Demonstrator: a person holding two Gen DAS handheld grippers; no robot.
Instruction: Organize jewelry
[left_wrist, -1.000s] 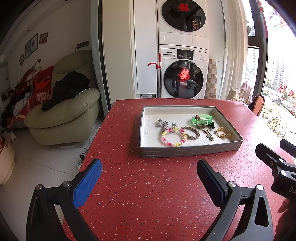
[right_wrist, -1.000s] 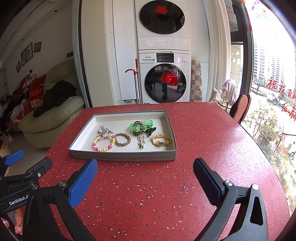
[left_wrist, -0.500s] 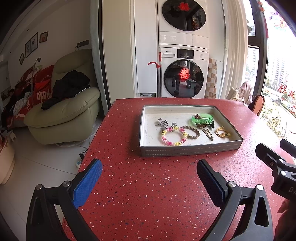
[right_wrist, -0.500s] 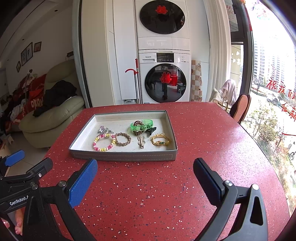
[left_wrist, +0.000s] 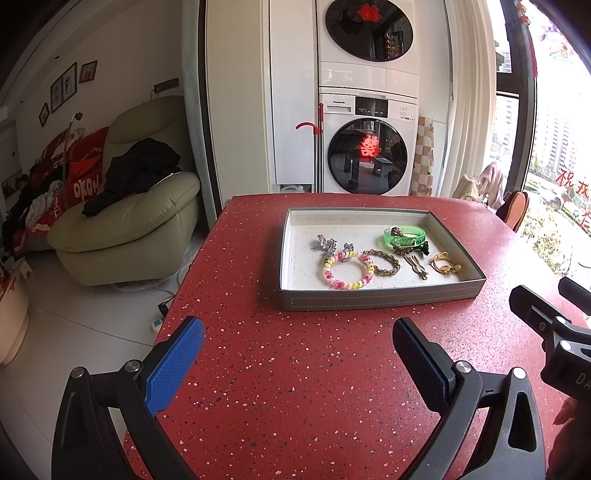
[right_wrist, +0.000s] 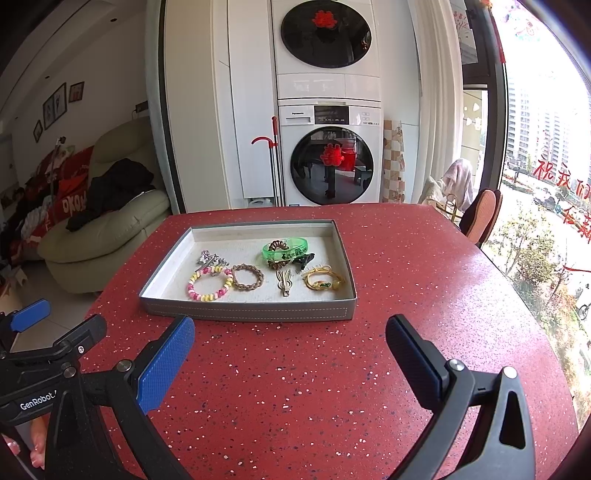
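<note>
**Jewelry gathered in tray; both tools idle short of it**

Grippers fill the bottom of each view. The left gripper (left_wrist: 297, 352) has its blue-padded jaws spread wide and pinches nothing; the right gripper (right_wrist: 290, 350) is likewise spread and empty. Both hover over bare red table (right_wrist: 406, 258), short of the tray's near wall.

Mid-frame sits the grey tray (right_wrist: 251, 312), holding all the jewelry in view: a pink-and-yellow bead bracelet (right_wrist: 208, 283), a braided brown bracelet (right_wrist: 247, 276) touching it, a silver clip (right_wrist: 208, 259) just behind the beads, a rabbit-shaped clip (right_wrist: 284, 281), a gold cord bracelet (right_wrist: 324, 279), and a green bangle (right_wrist: 285, 248) lying over a brown hair tie and a dark clip.

Assessment: no piece lies on the table outside the tray. The spread fits either a finished gathering or pieces awaiting sorting and separation; the views do not settle which. The overlapping items under the bangle are the least orderly.

Obstructions: none between tools and tray; its raised near wall must be cleared on any reach.

Farther off, upper centre: stacked washer and dryer (right_wrist: 328, 162); left, a cream armchair (left_wrist: 125, 225) with dark clothing.
</note>
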